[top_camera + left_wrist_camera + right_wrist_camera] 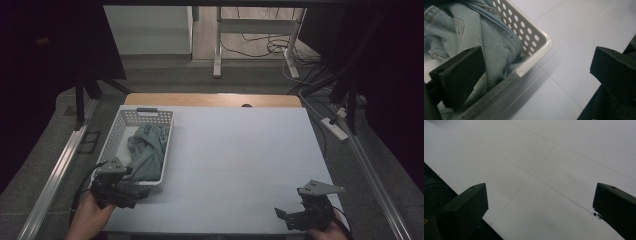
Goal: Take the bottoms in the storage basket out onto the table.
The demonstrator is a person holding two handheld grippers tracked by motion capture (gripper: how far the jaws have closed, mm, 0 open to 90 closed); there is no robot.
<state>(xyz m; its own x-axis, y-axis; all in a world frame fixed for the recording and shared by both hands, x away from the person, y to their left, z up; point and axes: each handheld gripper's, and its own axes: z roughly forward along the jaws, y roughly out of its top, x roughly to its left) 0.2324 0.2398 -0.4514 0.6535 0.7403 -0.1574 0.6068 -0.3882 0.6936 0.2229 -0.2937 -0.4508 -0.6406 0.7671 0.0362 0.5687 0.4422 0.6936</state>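
Dim overall in the high view, black at both sides, soft and grainy. Even pale light on the worktop [240,160], no glare. Motion smear along the basket [534,62] rim up close; near jaws blurred, faint shadows below.

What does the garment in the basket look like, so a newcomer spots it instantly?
On the white table, find the white perforated plastic basket at its left edge. Crumpled inside lies a light-blue denim garment, beside the left gripper. It is the sole fabric item there.
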